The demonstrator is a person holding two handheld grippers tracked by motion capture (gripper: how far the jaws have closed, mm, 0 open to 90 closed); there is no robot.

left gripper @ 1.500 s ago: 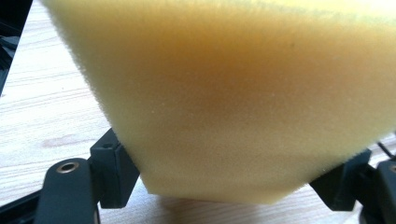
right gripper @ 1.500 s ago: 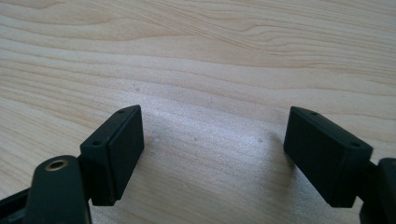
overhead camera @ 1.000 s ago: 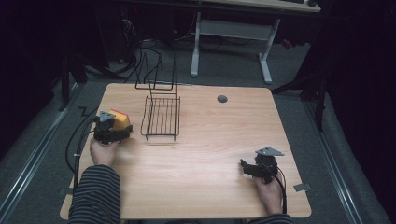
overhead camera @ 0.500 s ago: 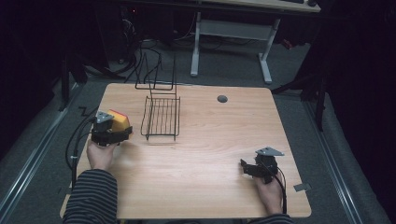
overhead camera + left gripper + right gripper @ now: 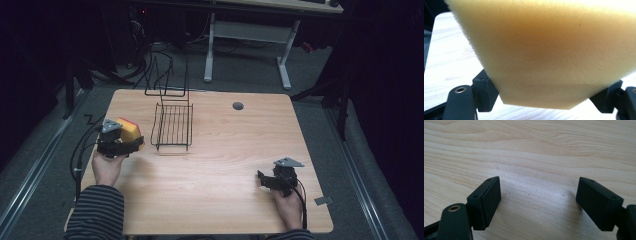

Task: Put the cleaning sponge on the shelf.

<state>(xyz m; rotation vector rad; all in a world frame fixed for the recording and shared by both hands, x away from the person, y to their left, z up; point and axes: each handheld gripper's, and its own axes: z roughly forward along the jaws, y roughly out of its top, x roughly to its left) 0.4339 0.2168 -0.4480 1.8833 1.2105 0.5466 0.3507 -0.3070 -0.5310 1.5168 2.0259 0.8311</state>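
Left tongs [image 5: 131,142] clamped on a yellow sponge [image 5: 129,131] with a red edge, held at about 9 o'clock on the wooden surface [image 5: 225,150], just beside a black wire rack [image 5: 173,127]. In the left gripper view, foam [image 5: 549,55] pressed between both jaws. Right tongs [image 5: 262,179] at about 4 o'clock, jaws spread wide apart over bare wood [image 5: 536,150], gripping nothing.

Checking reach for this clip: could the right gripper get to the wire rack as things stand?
Probably yes: the right gripper is open and holds nothing, and bare table lies between it and the wire rack.
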